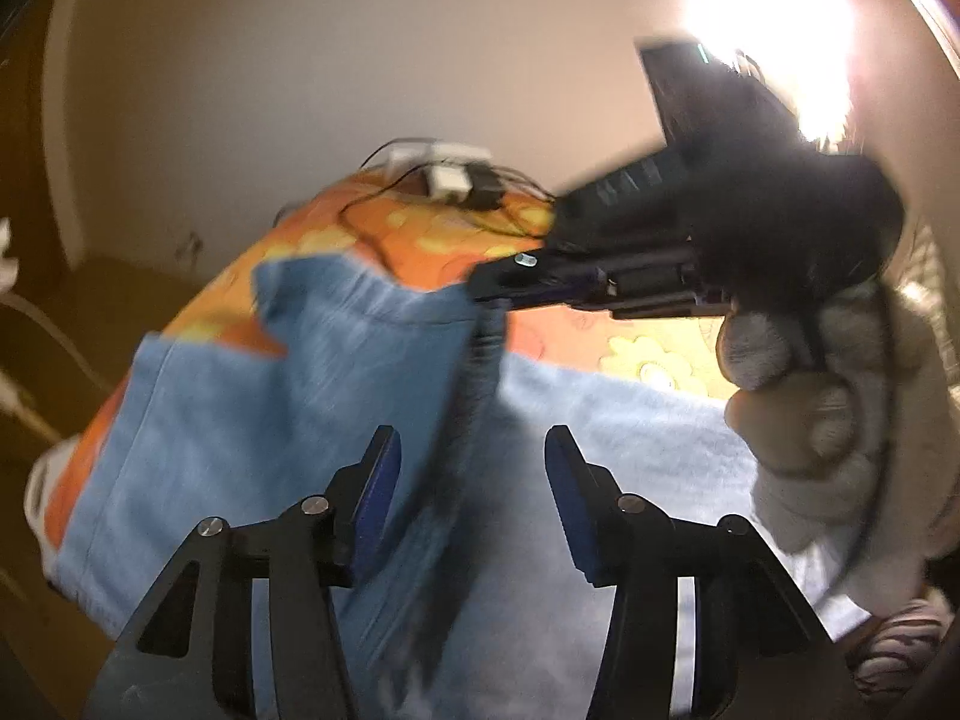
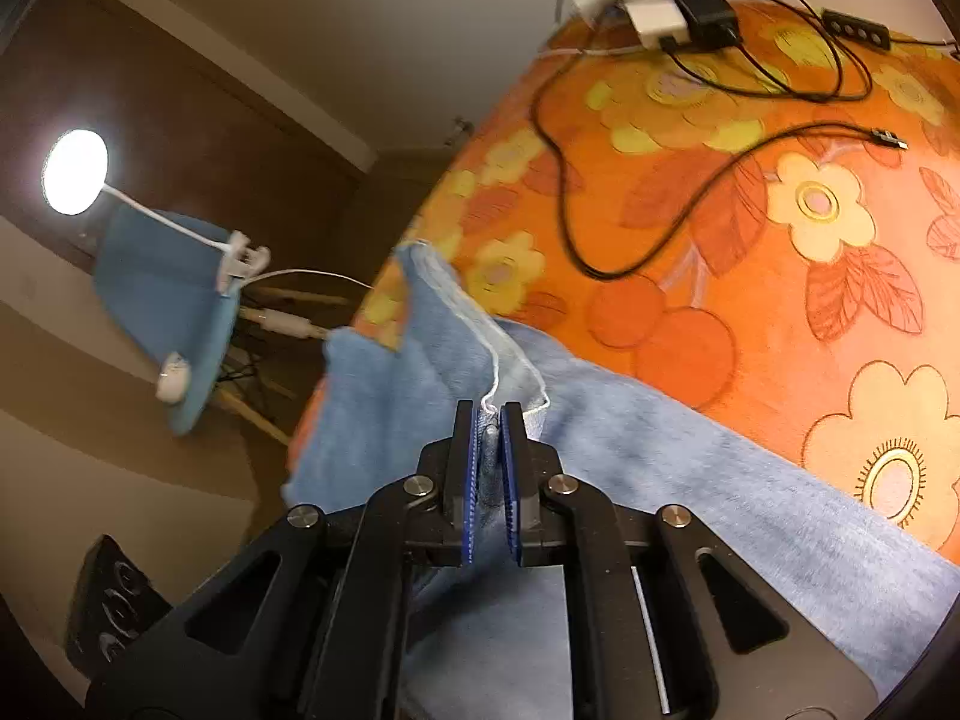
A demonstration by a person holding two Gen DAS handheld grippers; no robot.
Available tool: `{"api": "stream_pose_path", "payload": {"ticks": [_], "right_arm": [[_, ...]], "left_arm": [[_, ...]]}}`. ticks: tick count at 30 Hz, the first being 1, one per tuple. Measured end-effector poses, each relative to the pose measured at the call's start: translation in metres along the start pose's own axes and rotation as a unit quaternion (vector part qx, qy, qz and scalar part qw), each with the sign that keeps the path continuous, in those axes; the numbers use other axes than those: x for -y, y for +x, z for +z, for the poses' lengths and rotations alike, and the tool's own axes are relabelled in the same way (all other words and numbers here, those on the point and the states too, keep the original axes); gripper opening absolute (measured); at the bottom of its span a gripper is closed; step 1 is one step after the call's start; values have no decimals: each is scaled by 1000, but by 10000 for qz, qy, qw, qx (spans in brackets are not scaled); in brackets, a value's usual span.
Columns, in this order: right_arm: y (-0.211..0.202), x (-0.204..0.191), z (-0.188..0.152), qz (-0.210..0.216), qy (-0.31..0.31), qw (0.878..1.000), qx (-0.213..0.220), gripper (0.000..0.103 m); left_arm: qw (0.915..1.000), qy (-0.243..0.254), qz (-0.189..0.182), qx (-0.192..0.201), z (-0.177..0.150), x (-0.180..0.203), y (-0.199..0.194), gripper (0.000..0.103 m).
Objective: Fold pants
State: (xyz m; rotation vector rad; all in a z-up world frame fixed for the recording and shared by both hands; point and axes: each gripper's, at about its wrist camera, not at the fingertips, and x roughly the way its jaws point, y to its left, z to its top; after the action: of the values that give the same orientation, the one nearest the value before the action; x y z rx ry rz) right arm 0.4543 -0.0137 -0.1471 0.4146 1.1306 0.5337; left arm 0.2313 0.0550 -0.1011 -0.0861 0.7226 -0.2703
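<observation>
Light blue denim pants [image 1: 240,408] lie on a bed with an orange flowered sheet [image 1: 420,240]. In the left wrist view my left gripper [image 1: 471,468] is open, and a raised fold of the pants hangs between its blue pads without being pressed. My right gripper [image 1: 489,288], held by a gloved hand [image 1: 840,420], reaches in from the right and pinches the top of that fold. In the right wrist view the right gripper [image 2: 492,420] is shut on a hemmed edge of the pants [image 2: 660,456], lifted off the sheet [image 2: 780,300].
A white power strip with chargers [image 2: 660,6] and loose black cables [image 2: 600,240] lie at the far end of the bed. The bed's edge drops off to the left. Beyond it stand a blue chair [image 2: 174,312] and a bright lamp [image 2: 75,171].
</observation>
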Motion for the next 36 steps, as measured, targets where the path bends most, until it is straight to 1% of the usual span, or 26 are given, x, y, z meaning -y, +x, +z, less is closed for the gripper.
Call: {"api": "stream_pose_path", "payload": {"ticks": [2, 3, 6, 7, 8, 9, 10, 11, 13, 14, 15, 16, 17, 18, 19, 20, 21, 24, 26, 29, 30, 31, 33, 35, 36], "right_arm": [[-8, -10, 2, 121, -77, 9999, 25, 8], [-10, -13, 3, 168, -93, 9998, 27, 8], [-15, -27, 4, 357, -184, 9992, 7, 8], [-17, -32, 4, 405, -236, 9989, 4, 8], [-18, -36, 3, 463, -267, 9986, -14, 8], [-19, -39, 3, 516, -286, 9983, -26, 8], [-19, -40, 2, 561, -297, 9980, -41, 8], [-19, -43, 1, 638, -309, 9975, -70, 8], [-17, -46, 1, 817, -404, 9957, -191, 9], [-16, -46, 1, 897, -431, 9947, -261, 11], [-15, -44, 2, 989, -431, 9937, -306, 11], [-15, -42, 3, 1088, -418, 9927, -301, 11], [-15, -39, 6, 1106, -428, 9926, -254, 15], [-15, -37, 8, 1063, -454, 9931, -220, 18], [-15, -35, 11, 999, -491, 9936, -178, 29], [-11, -33, 16, 917, -536, 9942, -163, 40], [-7, -31, 20, 819, -578, 9948, -169, 42], [17, -32, 38, 435, -813, 9954, -254, 42], [36, -38, 48, 258, -1003, 9941, -327, 42], [78, -60, 59, 45, -1453, 9877, -579, 43], [92, -68, 60, -77, -1623, 9845, -666, 44], [103, -74, 61, -193, -1749, 9818, -720, 48], [133, -89, 62, -486, -2098, 9728, -856, 51], [157, -97, 64, -716, -2323, 9651, -971, 52], [164, -98, 63, -795, -2364, 9632, -999, 53]], "left_arm": [[9995, 151, 254, 94, 4, 10, 7, 49], [9992, 144, 359, 116, 6, 12, 12, 49], [9978, -71, 645, 120, 11, 6, 24, 49], [9975, -162, 682, 124, 12, 1, 25, 49], [9970, -354, 665, 152, 14, -7, 26, 43], [9963, -589, 604, 190, 15, -18, 25, 34], [9953, -777, 545, 210, 17, -29, 25, 17], [9935, -1006, 473, 258, 17, -41, 22, 7], [9900, -1267, 463, 420, 14, -61, 11, 5], [9886, -1348, 477, 481, 11, -68, 6, 4], [9864, -1470, 487, 546, 7, -78, -2, 4], [9842, -1604, 467, 591, 3, -86, -9, 4], [9802, -1826, 422, 643, -5, -99, -17, 4], [9761, -2029, 402, 664, -12, -110, -23, 4], [9713, -2241, 401, 685, -24, -123, -31, 4], [9690, -2326, 464, 691, -32, -130, -36, 4], [9666, -2418, 521, 674, -42, -139, -40, 4], [9595, -2704, 586, 537, -68, -157, -44, 4], [9563, -2835, 555, 449, -79, -166, -42, 4], [9574, -2806, 518, 438, -79, -166, -37, 4], [9587, -2757, 513, 473, -78, -166, -40, 4], [9609, -2668, 525, 523, -75, -165, -41, 4], [9629, -2578, 524, 611, -75, -160, -46, 4], [9630, -2560, 474, 692, -75, -161, -49, 4], [9630, -2562, 448, 701, -77, -164, -51, 4]]}}
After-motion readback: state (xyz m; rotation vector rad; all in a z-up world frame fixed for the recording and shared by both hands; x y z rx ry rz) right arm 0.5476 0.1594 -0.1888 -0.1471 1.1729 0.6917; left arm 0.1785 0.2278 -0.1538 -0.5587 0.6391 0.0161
